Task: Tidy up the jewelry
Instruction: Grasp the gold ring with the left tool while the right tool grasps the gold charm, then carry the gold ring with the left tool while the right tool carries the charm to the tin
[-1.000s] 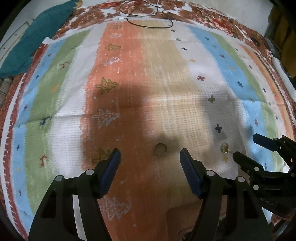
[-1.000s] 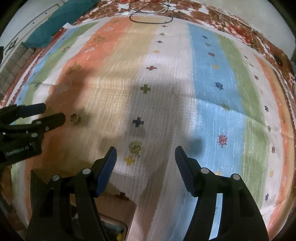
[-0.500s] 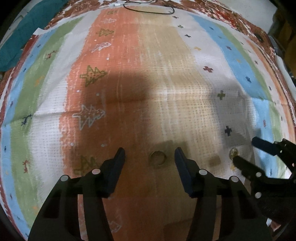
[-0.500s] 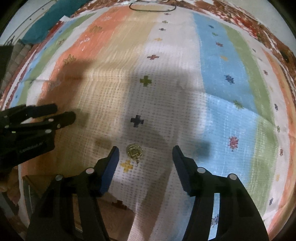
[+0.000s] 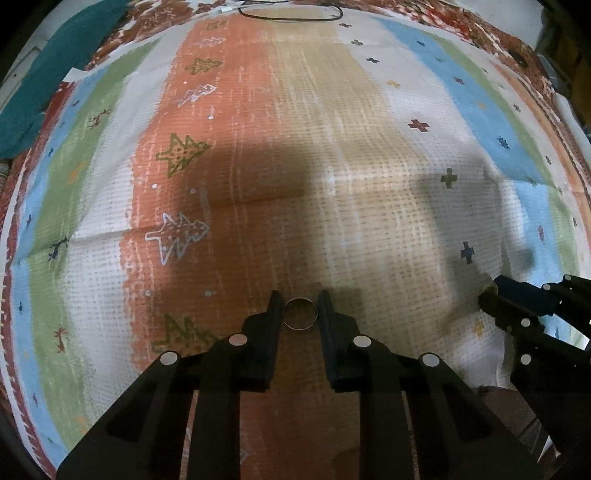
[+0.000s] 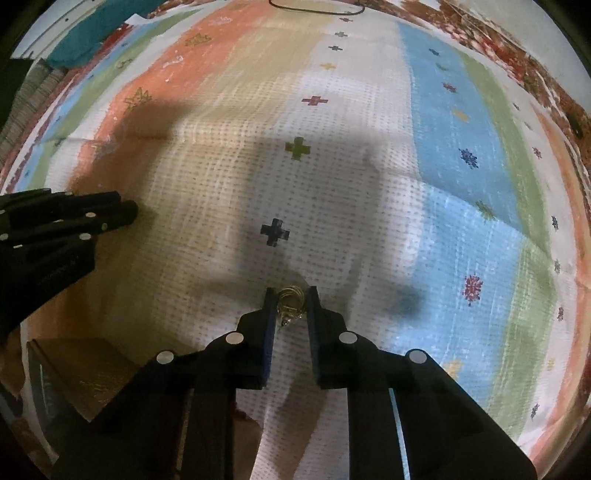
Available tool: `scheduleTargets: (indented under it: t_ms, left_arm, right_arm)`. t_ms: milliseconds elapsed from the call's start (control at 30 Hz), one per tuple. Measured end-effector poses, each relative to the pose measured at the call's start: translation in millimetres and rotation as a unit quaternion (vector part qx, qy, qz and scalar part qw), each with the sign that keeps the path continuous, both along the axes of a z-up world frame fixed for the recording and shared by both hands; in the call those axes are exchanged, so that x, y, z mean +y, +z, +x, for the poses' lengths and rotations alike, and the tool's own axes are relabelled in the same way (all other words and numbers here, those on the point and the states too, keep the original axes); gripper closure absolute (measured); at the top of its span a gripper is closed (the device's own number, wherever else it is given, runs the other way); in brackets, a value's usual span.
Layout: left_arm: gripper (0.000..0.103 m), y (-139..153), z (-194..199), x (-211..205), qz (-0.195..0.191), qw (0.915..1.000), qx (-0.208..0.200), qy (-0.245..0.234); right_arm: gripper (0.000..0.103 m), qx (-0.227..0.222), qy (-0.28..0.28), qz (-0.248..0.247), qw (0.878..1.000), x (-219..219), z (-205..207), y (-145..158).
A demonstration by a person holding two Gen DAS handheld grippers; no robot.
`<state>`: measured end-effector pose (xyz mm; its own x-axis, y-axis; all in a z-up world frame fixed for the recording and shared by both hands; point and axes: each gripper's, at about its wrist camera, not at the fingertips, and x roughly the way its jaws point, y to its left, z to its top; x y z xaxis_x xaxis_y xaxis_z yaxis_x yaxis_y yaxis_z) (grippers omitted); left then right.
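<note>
A thin plain ring (image 5: 300, 314) lies on the striped cloth, and my left gripper (image 5: 298, 302) has its fingers closed against both sides of it. A gold ornate ring with a small dangle (image 6: 290, 302) sits pinched between the fingers of my right gripper (image 6: 290, 295). The right gripper also shows at the right edge of the left wrist view (image 5: 517, 299), with a bit of gold (image 5: 488, 287) at its tip. The left gripper shows at the left of the right wrist view (image 6: 110, 212).
A striped patterned cloth (image 5: 332, 166) covers the surface. A brown box (image 6: 85, 373) lies near the front, left of the right gripper. A black cable (image 5: 291, 13) and a teal cloth (image 5: 55, 66) lie at the far edge.
Both grippers have moved down to the cloth and closed in from wide open, the left around the plain ring, the right around the gold ring.
</note>
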<state>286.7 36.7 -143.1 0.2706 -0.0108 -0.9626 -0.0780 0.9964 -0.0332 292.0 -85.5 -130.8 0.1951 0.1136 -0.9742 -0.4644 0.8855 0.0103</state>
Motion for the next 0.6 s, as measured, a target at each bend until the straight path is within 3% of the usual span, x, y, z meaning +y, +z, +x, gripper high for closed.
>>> scheduleTargets:
  t_ms: [200,600]
  left_arm:
    - [0.084,13,-9,10,-0.012,0.9998,-0.013,0.009]
    - [0.084,46,-43,0,-0.014,0.9988,-0.047,0.006]
  right_arm:
    - [0.087,-0.005,0.001,0.01,1.0,-2,-3,6]
    - [0.087,-0.051,-0.008,0.031,0.998,-26,-29,51]
